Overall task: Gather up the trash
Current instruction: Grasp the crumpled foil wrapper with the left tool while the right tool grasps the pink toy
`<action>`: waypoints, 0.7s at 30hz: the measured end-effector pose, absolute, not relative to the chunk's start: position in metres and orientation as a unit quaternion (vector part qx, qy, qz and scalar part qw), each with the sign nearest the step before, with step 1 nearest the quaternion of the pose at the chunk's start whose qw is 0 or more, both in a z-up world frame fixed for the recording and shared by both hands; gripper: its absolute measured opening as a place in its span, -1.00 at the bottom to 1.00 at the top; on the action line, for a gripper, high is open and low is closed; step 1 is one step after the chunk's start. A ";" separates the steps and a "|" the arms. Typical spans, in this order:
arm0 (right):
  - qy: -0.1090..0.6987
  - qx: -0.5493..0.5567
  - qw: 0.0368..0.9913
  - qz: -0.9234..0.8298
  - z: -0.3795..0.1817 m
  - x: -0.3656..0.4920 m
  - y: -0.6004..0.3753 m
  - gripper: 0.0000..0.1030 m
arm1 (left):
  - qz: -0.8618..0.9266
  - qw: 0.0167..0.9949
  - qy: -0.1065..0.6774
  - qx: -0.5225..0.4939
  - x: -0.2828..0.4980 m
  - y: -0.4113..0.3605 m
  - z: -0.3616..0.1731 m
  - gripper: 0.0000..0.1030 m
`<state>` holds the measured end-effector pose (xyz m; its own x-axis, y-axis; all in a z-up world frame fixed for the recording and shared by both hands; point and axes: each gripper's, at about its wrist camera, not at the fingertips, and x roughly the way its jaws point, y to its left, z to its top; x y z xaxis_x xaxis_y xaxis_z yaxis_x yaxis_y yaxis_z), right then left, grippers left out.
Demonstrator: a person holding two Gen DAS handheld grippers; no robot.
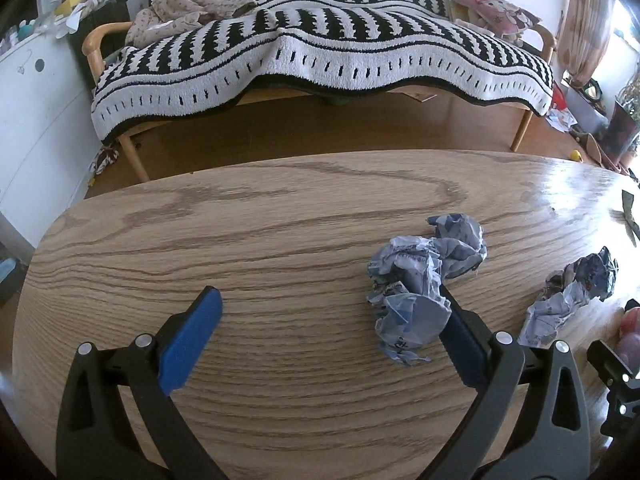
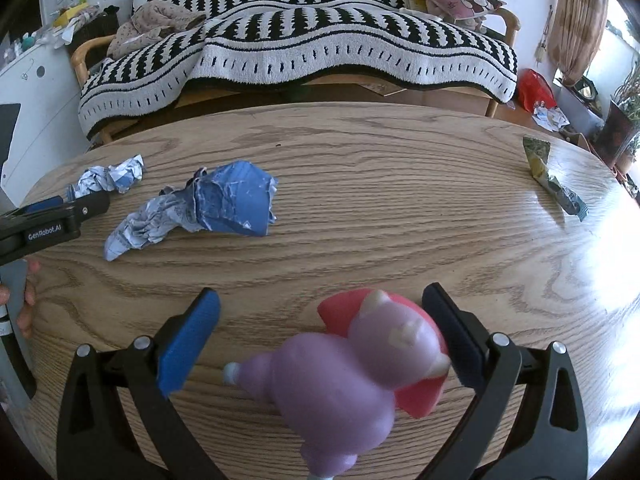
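Blue-padded fingers of the left hand-held gripper (image 1: pixel 324 334) stand spread on the desk (image 1: pixel 248 240), one pad touching a crumpled paper wad (image 1: pixel 420 288). It looks light, springy and crushable; pinching across its thick middle should hold.

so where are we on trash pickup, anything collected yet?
Nothing looks collected. Both crumpled paper wads and a wrapper lie on the table. The left gripper is open, one wad against its right finger. The right gripper is open around a purple-and-pink toy, not trash. All pickups remain.
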<state>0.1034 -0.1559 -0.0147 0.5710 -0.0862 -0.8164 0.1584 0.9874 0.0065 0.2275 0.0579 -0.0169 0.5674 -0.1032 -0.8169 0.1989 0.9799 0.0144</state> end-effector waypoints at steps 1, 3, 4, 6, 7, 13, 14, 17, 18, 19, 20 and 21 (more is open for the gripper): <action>0.458 0.038 0.886 -0.066 -0.015 0.102 -0.156 0.90 | -0.089 0.883 0.457 0.053 0.227 0.058 -0.017 0.90; 0.458 0.034 0.886 -0.058 -0.015 0.098 -0.156 0.90 | -0.094 0.883 0.456 0.059 0.225 0.055 -0.017 0.90; 0.459 0.031 0.886 -0.054 -0.015 0.096 -0.157 0.90 | -0.097 0.883 0.455 0.060 0.225 0.054 -0.017 0.88; 0.459 0.029 0.887 -0.049 -0.017 0.094 -0.155 0.90 | -0.102 0.884 0.453 0.061 0.224 0.052 -0.015 0.82; 0.459 0.028 0.887 -0.048 -0.017 0.092 -0.155 0.90 | -0.104 0.884 0.451 0.063 0.223 0.051 -0.015 0.76; 0.458 0.029 0.887 -0.046 -0.018 0.090 -0.155 0.87 | -0.099 0.887 0.447 0.062 0.216 0.045 -0.013 0.52; 0.447 0.030 0.893 -0.047 -0.014 0.087 -0.156 0.71 | -0.097 0.889 0.444 0.063 0.214 0.044 -0.011 0.38; 0.437 0.042 0.897 -0.044 -0.012 0.078 -0.162 0.25 | -0.064 0.897 0.432 0.065 0.206 0.044 -0.007 -0.64; 0.436 0.046 0.898 -0.043 -0.011 0.078 -0.163 0.17 | -0.062 0.898 0.433 0.056 0.204 0.046 -0.007 -0.64; 0.433 0.054 0.899 -0.040 -0.011 0.075 -0.165 0.13 | -0.060 0.898 0.434 0.051 0.203 0.047 -0.006 -0.64; 0.432 0.058 0.899 -0.039 -0.010 0.075 -0.166 0.12 | -0.056 0.898 0.434 0.044 0.200 0.049 -0.006 -0.64; 0.431 0.061 0.899 -0.038 -0.009 0.074 -0.167 0.09 | -0.054 0.898 0.435 0.040 0.197 0.050 -0.005 -0.65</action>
<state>0.0740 -0.1673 -0.0095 0.6251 -0.0152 -0.7804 0.1202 0.9898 0.0770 0.1969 0.0501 -0.0052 0.6163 -0.0614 -0.7851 0.1313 0.9910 0.0255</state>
